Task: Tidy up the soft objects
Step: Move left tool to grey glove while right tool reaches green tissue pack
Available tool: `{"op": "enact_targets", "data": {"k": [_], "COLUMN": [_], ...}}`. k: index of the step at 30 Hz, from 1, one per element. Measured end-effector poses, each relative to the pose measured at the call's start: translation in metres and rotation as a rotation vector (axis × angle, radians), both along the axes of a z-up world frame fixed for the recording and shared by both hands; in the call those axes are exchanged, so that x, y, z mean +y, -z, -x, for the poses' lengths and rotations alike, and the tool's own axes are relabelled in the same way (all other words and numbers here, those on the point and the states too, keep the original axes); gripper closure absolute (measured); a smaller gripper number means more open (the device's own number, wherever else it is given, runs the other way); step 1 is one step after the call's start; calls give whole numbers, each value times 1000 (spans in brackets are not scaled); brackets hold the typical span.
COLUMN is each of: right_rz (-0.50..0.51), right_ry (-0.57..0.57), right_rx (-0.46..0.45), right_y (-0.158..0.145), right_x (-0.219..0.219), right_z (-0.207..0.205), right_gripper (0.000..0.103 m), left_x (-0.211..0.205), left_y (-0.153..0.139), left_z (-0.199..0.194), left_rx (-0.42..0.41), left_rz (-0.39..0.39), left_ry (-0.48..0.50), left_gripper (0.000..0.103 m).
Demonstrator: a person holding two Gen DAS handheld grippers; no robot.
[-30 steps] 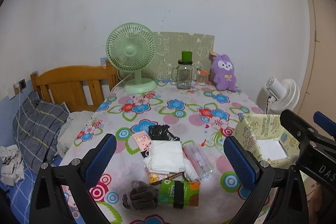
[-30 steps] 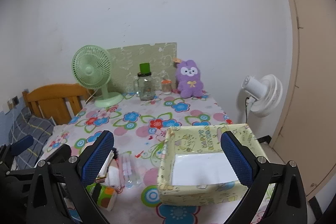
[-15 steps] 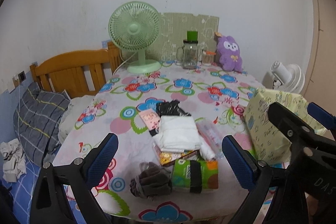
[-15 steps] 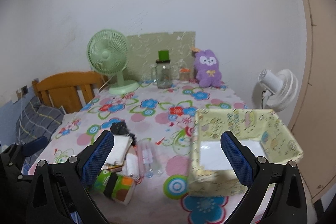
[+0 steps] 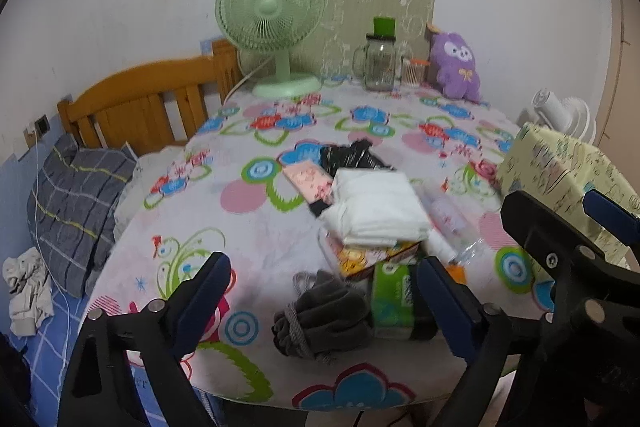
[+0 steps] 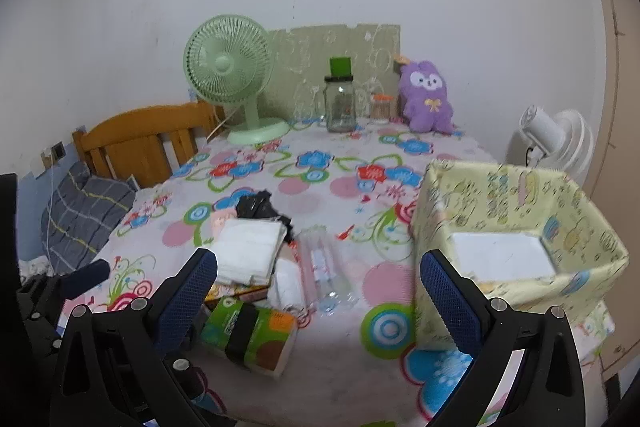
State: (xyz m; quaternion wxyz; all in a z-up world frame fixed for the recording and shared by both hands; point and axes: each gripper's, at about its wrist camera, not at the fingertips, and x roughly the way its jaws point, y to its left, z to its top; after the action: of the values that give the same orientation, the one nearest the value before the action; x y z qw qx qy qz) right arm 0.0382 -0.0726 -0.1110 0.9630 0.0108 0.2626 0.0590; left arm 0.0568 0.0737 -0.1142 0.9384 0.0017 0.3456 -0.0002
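Observation:
A pile sits near the table's front edge: a grey bundled cloth [image 5: 324, 315], a green tissue pack [image 5: 394, 301] [image 6: 250, 333], a folded white cloth [image 5: 376, 207] [image 6: 248, 251], a black bag [image 5: 352, 157] [image 6: 258, 205] and a clear plastic bottle [image 6: 326, 273]. A yellow patterned fabric box [image 6: 516, 227] [image 5: 560, 175] stands open at the right. My left gripper [image 5: 324, 303] is open and empty, just above the grey cloth. My right gripper [image 6: 316, 295] is open and empty, above the front edge between the pile and the box.
A green fan [image 5: 272, 27], a glass jar [image 5: 380, 61] and a purple plush [image 5: 456, 65] stand at the table's far edge. A wooden bed frame [image 5: 148, 103] and a grey pillow [image 5: 76, 203] lie left. A white fan [image 6: 556, 139] stands at the right.
Both grippers have tilted down and moved toward the pile. The left one has closed in over the grey cloth. Both stay open.

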Motion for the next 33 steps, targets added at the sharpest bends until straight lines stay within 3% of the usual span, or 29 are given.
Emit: {"op": "enact_targets", "data": {"k": [9, 13, 21, 28, 33], "right_rz": [8, 17, 30, 39, 26], "right_ry": [-16, -28, -45, -38, -3], "right_rx": [80, 105, 152, 220, 252], "right_y": [27, 36, 48, 63, 72], "right_x": [20, 28, 40, 50, 50], "right_z": [-12, -17, -28, -38, -45], "right_gripper": [0, 0, 0, 1, 7], "left_x": [13, 18, 18, 22, 24], "left_y": [26, 36, 40, 42, 45], "left_z": [-9, -14, -11, -8, -12], "left_rx": [80, 124, 114, 105, 115], "left_rz": [35, 68, 59, 0, 4], "left_ry": [3, 24, 52, 79, 89], "left_gripper": [21, 37, 39, 40, 40]}}
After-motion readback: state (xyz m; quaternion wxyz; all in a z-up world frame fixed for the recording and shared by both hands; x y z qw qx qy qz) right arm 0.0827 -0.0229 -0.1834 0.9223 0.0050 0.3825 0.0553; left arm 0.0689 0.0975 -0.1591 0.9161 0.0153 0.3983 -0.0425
